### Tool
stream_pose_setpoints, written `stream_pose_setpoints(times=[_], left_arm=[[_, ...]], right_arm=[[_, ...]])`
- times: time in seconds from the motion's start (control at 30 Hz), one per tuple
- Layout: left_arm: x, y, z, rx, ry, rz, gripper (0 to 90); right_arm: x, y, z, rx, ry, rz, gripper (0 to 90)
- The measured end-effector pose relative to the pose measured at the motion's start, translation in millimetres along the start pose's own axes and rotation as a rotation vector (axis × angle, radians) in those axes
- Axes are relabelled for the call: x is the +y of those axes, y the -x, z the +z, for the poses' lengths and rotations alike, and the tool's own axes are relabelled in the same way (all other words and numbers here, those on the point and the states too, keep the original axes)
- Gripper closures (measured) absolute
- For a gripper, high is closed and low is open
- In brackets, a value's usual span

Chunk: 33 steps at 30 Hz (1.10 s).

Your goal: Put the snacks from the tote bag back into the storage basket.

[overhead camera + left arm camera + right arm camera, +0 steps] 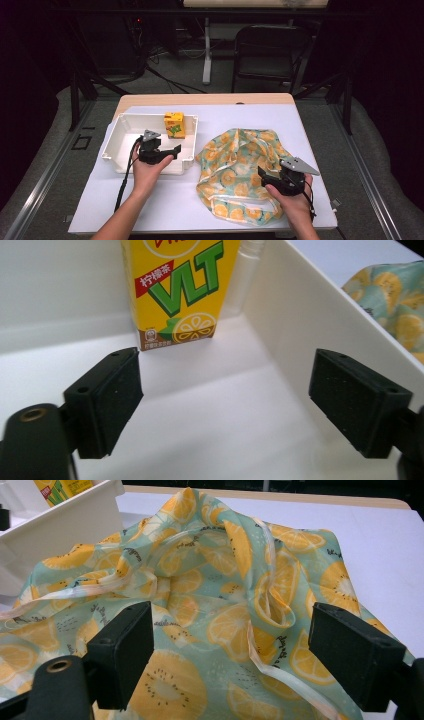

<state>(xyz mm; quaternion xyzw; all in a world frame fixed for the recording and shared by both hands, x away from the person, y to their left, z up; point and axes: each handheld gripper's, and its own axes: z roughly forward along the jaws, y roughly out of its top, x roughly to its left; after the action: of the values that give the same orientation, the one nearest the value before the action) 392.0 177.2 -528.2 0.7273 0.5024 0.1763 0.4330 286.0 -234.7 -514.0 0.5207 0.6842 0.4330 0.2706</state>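
Juice box (174,124): a yellow lemon tea carton, standing up tall at the far wall of the white bin (115,143), near its far right corner.
White bin: sits on the left half of the table (310,135), with only the carton in it.
Left gripper (161,150): down inside the bin at its near side. Its jaws are wide apart and hold nothing.
Way to go: the carton (175,290) is straight ahead of the left jaws, a bit toward the left one, and not touching them. Its long side points up. To grab it, I think the gripper must slide forward so the jaws pass on both sides.
Nearer hand: the left one, by a lot.
Fruit bag (240,165): soft green cloth with orange slices, lying crumpled on the right half of the table, just beside the bin.
Right gripper (272,175): resting over the near right part of the bag (225,595). Jaws are spread wide, with nothing pinched.
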Motion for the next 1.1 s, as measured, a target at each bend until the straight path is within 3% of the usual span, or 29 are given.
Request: stream_pose_setpoints(times=[0.17,0.27,0.4,0.63,0.9,1.1], left_arm=[[-5.7,-0.9,-16.5,-0.069,0.038,0.027,1.4],[-10.0,-0.9,-25.2,-0.111,0.062,0.035,0.1],[-17.6,0.3,-35.9,-0.126,0.076,0.06,0.1],[-24.5,-1.1,-47.6,-0.152,0.086,0.041,0.1],[-29.5,0.4,-63.0,-0.164,0.093,0.08,0.1],[-36.8,-3.5,-71.9,-0.166,0.093,0.085,0.1]], right_arm=[[-0.6,0.4,0.4,-0.002,0.0,0.002,17.7],[-0.6,0.5,0.5,-0.005,0.002,0.005,17.7],[-0.6,0.6,0.3,-0.006,0.002,0.004,17.6],[-1.1,0.4,1.1,-0.005,0.003,0.008,17.4],[-1.8,2.8,0.2,-0.006,0.007,0.01,16.7],[-2.2,5.1,-1.7,0.003,-0.001,0.008,14.5]])
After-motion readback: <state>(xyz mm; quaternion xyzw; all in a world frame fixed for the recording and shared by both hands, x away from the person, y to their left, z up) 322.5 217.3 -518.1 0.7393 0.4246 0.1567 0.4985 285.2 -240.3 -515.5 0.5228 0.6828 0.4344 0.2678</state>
